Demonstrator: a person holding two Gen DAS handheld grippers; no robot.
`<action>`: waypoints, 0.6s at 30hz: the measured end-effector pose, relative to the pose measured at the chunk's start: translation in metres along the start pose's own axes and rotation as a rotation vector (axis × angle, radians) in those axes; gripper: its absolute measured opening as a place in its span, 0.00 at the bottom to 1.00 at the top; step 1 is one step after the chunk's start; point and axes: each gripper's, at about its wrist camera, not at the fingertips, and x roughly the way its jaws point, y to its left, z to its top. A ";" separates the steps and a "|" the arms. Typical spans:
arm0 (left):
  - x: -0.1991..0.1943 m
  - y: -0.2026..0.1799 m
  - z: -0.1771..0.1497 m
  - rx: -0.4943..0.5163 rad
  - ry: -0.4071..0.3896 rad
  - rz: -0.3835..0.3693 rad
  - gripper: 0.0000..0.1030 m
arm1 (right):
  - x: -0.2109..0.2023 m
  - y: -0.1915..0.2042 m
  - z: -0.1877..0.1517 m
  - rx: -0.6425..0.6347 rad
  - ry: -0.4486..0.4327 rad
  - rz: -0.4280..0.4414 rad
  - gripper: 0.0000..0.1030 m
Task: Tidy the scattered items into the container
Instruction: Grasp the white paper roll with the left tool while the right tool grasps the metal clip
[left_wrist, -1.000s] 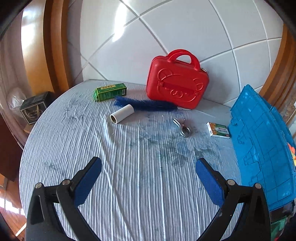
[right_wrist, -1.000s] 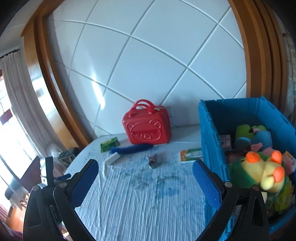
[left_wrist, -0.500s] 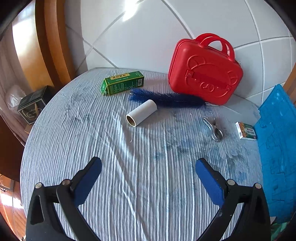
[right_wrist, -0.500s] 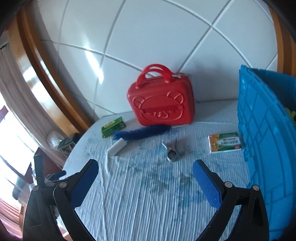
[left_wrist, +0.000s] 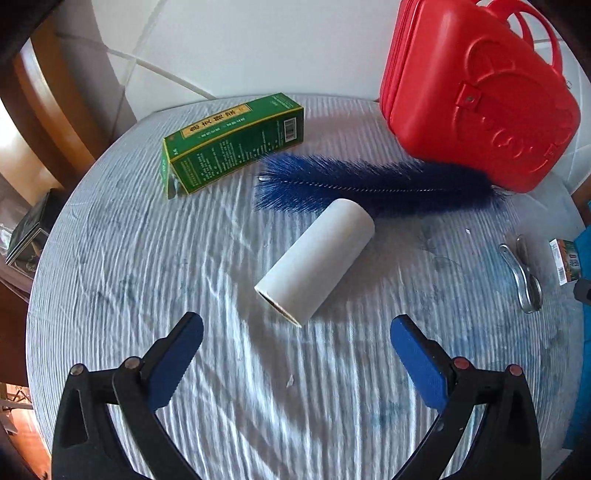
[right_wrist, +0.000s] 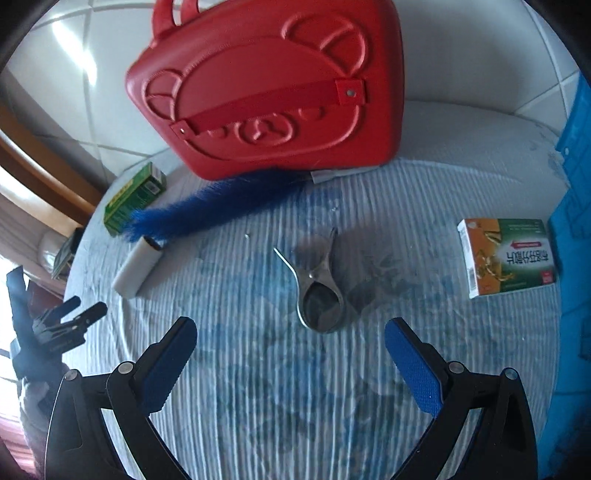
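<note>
Scattered items lie across a round surface (left_wrist: 122, 258) under a wrinkled pale blue striped cloth. The white roll (left_wrist: 316, 262) lies just ahead of the left gripper (left_wrist: 297, 345), whose blue-padded fingers (left_wrist: 173, 360) stand wide apart and hold nothing. Its long axis runs diagonally, the open end nearest the fingers and slightly left of their midline, the far end almost touching the blue bottle brush (left_wrist: 373, 184). To close across the roll's width, the left gripper would probably need some twist. The metal clamp (right_wrist: 321, 291) lies just ahead of the right gripper (right_wrist: 291, 349), its rounded end nearest and its two handles pointing away; these fingers (right_wrist: 413, 363) are also spread wide and empty. Each hand thus has its own nearest target.

Beyond sit a green carton (left_wrist: 229, 144), a red bear-embossed carry case (right_wrist: 269, 92) against a white tiled wall, and an orange-and-white box (right_wrist: 506, 256) just beside the blue crate (right_wrist: 576, 236), the container at the right edge. Curved wooden trim frames the room.
</note>
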 end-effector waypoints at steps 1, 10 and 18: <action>0.008 0.000 0.004 0.006 0.006 -0.003 1.00 | 0.013 -0.002 0.002 0.001 0.019 -0.012 1.00; 0.060 -0.007 0.022 0.022 0.060 -0.033 1.00 | 0.087 -0.007 0.006 0.003 0.106 -0.053 1.00; 0.077 -0.017 0.018 0.019 0.036 -0.022 1.00 | 0.091 0.004 -0.001 -0.075 0.002 -0.142 1.00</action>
